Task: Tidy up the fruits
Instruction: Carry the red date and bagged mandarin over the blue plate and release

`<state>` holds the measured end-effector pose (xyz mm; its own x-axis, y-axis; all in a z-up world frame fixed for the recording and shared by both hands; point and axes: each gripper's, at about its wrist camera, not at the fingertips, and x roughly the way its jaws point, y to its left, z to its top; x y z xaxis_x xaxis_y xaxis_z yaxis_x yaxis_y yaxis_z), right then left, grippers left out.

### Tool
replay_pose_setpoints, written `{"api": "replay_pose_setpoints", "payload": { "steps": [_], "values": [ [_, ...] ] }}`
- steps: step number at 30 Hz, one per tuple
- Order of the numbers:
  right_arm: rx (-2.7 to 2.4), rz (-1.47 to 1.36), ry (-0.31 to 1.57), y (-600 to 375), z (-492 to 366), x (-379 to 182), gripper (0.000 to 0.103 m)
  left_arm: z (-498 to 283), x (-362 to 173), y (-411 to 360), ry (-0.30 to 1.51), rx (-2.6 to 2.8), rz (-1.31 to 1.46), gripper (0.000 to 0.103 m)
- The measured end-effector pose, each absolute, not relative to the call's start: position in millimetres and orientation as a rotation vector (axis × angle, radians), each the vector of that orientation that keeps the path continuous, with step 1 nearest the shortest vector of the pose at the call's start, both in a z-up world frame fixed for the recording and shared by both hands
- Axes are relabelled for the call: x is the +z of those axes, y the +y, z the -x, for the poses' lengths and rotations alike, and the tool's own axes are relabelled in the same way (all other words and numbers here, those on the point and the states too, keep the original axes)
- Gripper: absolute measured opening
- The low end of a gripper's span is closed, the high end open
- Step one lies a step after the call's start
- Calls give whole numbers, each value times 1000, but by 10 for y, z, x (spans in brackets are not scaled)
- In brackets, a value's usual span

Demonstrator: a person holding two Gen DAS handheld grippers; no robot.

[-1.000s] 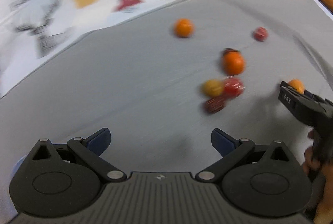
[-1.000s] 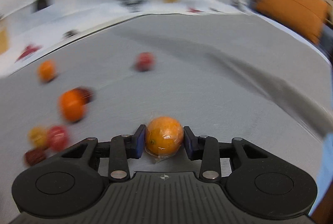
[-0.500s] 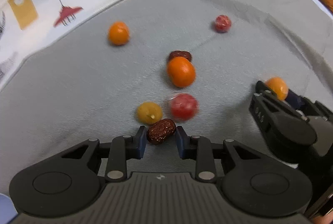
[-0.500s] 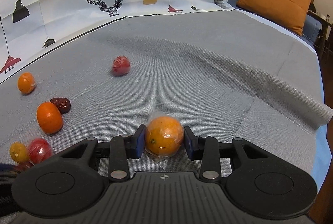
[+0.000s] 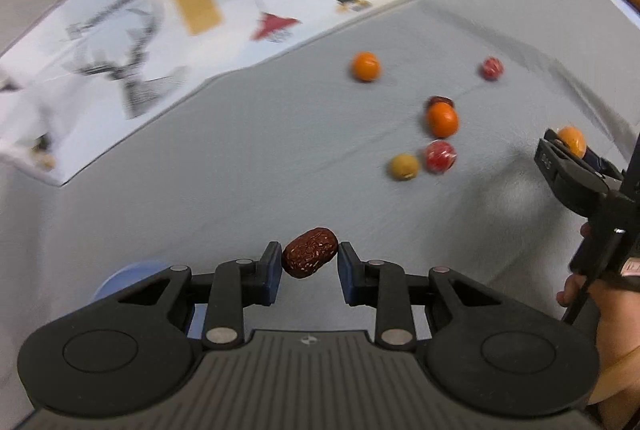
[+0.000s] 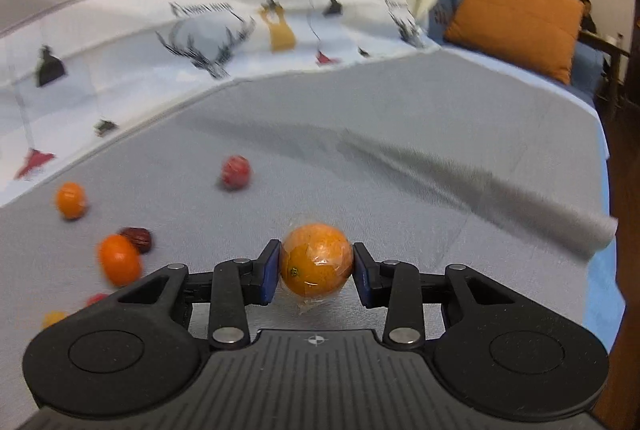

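My left gripper (image 5: pixel 309 260) is shut on a dark red wrinkled date (image 5: pixel 310 257) and holds it above the grey cloth (image 5: pixel 240 158). My right gripper (image 6: pixel 316 264) is shut on a film-wrapped orange (image 6: pixel 316 260); it also shows at the right edge of the left wrist view (image 5: pixel 560 150), still holding the orange (image 5: pixel 573 140). On the cloth lie a yellow fruit (image 5: pixel 403 166), a wrapped red fruit (image 5: pixel 439 156), an orange fruit (image 5: pixel 442 119) with a second date (image 5: pixel 440 100) behind it, a small orange (image 5: pixel 365 66) and another red fruit (image 5: pixel 491 68).
A white printed cloth (image 5: pixel 160 22) with deer and lamp motifs lies beyond the grey cloth. A blue round object (image 5: pixel 128 276) peeks out at the lower left of my left gripper. An orange cushion (image 6: pixel 516 22) sits at the far right. The grey cloth has a rolled edge (image 6: pixel 540 206).
My left gripper closed on the date beside the yellow and red fruits, then lifted it up and back to the left. My right gripper kept holding the orange and rose a little.
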<state>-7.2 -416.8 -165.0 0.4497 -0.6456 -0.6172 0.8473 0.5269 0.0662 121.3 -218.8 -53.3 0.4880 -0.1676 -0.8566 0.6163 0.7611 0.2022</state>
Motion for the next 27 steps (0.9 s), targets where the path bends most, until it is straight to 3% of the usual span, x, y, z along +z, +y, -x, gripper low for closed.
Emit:
{"api": "replay_pose_setpoints", "payload": {
  "steps": [14, 27],
  "values": [
    [-322, -417, 597, -2480, 1307, -210, 39, -176, 318, -169, 926, -312, -361, 33],
    [-117, -202, 538, -1497, 1849, 317, 39, 528, 459, 683, 890, -272, -217, 33]
  ]
}}
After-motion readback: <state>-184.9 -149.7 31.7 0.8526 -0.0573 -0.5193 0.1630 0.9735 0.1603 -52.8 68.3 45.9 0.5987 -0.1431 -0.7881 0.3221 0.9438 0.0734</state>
